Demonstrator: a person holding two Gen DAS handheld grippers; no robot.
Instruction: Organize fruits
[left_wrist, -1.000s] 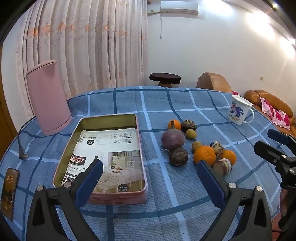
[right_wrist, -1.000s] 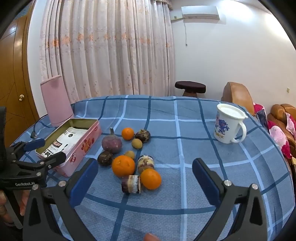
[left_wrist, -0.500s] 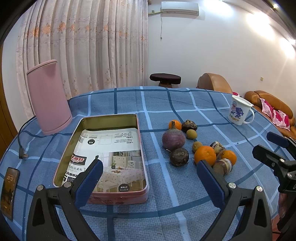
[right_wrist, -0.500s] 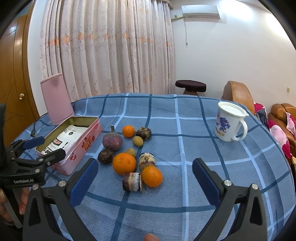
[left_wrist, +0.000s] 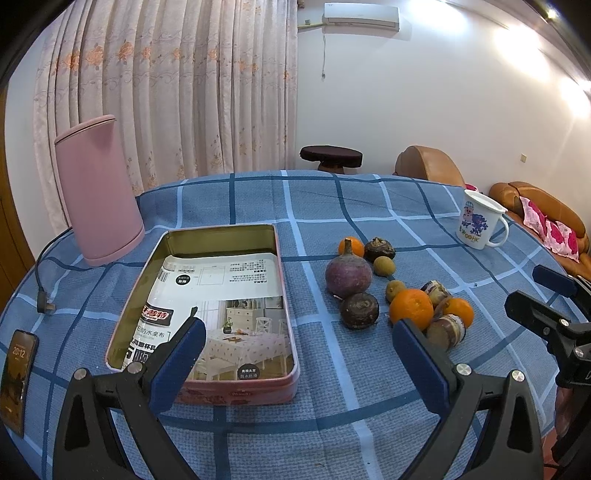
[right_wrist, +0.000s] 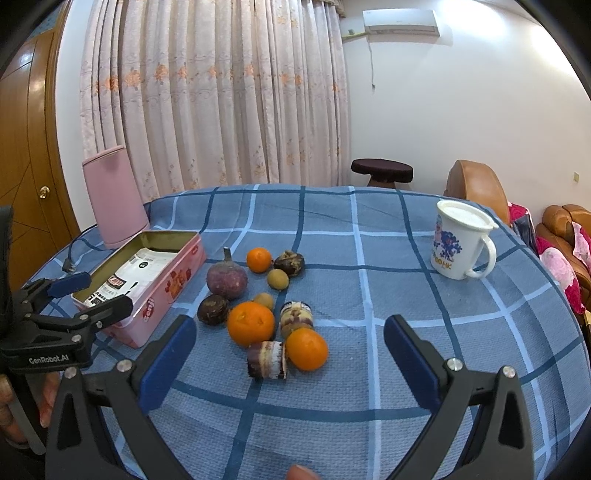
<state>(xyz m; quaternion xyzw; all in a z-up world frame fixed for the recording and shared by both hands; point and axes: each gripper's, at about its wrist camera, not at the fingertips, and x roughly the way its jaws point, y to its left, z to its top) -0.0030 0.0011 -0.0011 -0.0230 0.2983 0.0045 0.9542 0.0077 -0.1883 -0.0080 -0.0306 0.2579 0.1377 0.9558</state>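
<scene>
A cluster of fruits lies on the blue checked tablecloth: a large purple fruit (left_wrist: 348, 271) (right_wrist: 226, 277), three oranges, the biggest (left_wrist: 410, 309) (right_wrist: 250, 323), dark round fruits (right_wrist: 212, 309), small brown fruits and two cut purple-and-white pieces (right_wrist: 267, 359). An open pink tin (left_wrist: 221, 391) (right_wrist: 162, 291) holding a printed leaflet sits left of them. My left gripper (left_wrist: 299, 350) is open and empty above the tin's near right corner. My right gripper (right_wrist: 290, 350) is open and empty just in front of the cluster.
A pink kettle (left_wrist: 98, 192) with its cord stands behind the tin. A white mug (right_wrist: 456, 240) stands at the right. A phone (left_wrist: 14, 376) lies at the left table edge. Sofa and stool stand beyond the table.
Both grippers have moved slightly forward toward the tin and fruits. Nothing was taken hold of.
</scene>
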